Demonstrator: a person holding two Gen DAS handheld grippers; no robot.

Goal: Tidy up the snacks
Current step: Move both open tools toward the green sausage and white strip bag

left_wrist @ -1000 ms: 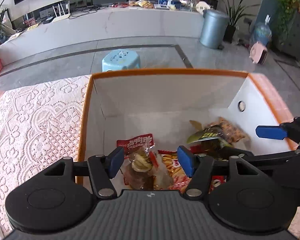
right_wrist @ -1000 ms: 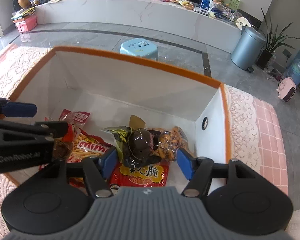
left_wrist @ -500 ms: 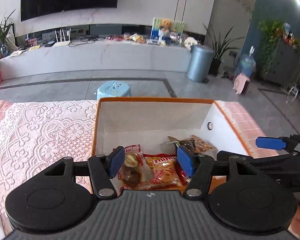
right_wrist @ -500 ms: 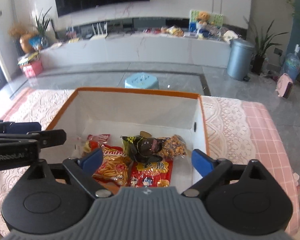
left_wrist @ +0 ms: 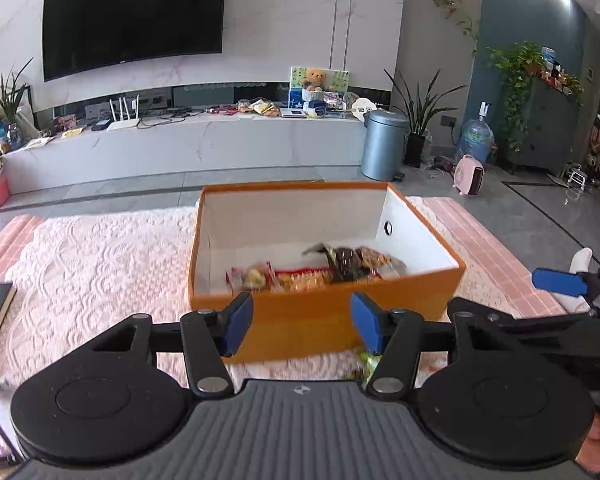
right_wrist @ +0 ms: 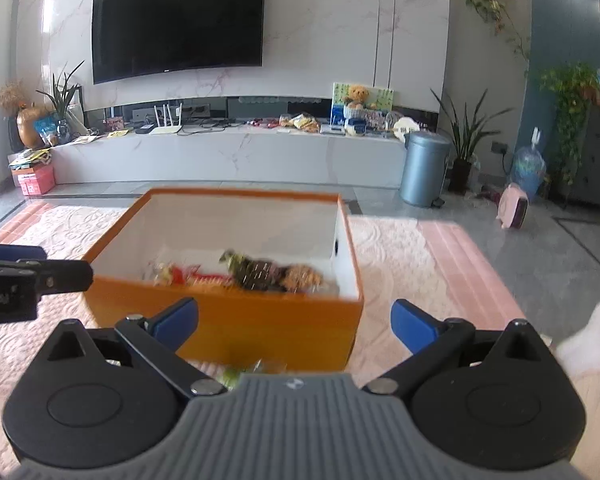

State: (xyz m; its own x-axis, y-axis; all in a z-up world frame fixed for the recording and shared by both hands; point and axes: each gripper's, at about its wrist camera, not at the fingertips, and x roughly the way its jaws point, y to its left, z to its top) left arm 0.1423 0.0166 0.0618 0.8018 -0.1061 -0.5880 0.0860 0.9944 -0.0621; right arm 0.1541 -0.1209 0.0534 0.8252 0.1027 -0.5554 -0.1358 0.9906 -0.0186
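Right gripper [right_wrist: 294, 322] empty, near orange box [right_wrist: 260, 324]

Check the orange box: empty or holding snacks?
Holding snacks: several packets lie on the floor of the lidless orange box, far from full.

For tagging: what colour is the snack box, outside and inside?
Box: orange outside, white inside; clearest in the left wrist view.

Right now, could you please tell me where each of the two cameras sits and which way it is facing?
Left wrist: sits on the left gripper, looking forward and down over open jaws at the orange box; the right gripper and fingers show at right.
Right wrist: sits on the right gripper, jaws wide, facing the same box; the left gripper shows at left.
Shared: the box, the snacks inside it, the lace cloth and the TV wall.
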